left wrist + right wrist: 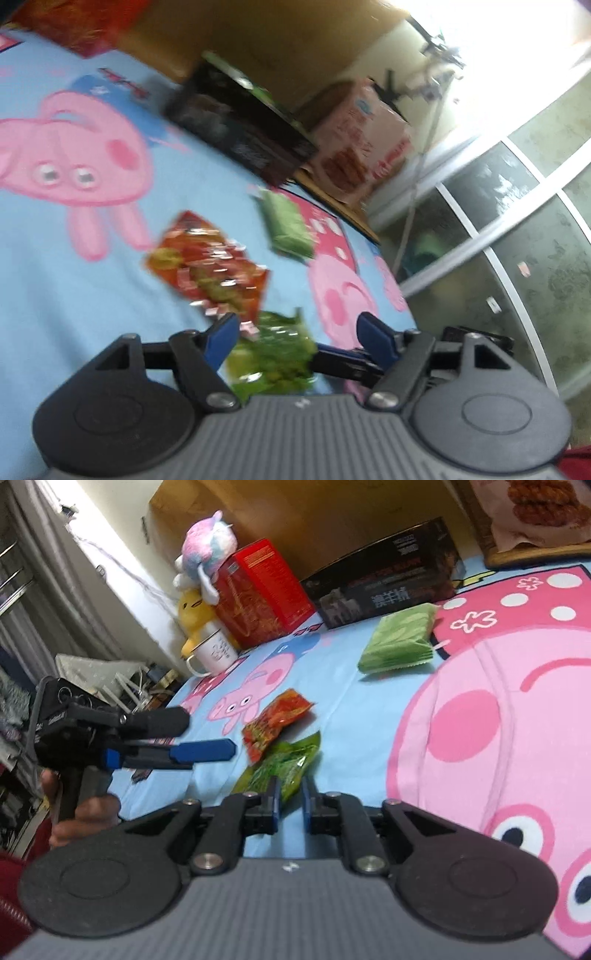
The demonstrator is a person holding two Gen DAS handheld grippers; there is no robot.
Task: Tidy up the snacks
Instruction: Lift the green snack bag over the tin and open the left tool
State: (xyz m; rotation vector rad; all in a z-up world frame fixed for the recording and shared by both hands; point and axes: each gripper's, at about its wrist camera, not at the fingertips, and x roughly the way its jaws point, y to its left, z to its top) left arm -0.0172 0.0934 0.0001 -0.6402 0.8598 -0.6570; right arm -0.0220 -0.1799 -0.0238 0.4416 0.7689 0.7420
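This was a home bedroom. A bed (pixel 343 686) covered by a light blue sheet printed with pink cartoon pigs filled both views, and a wooden headboard (pixel 295 513) rose at its far end. In the right wrist view, plush toys (pixel 201 554) sat stacked at the far left corner of the bed, beside a white enamel mug (pixel 214 651) and a red carton (pixel 258 587), with a long black box (pixel 388 572) lying along the headboard. Pale curtains (pixel 44 602) hung at the left. In the left wrist view, a bright window (pixel 498 33) lit the far right, above a cardboard box (pixel 358 144) and greenish floor tiles (pixel 517 240).
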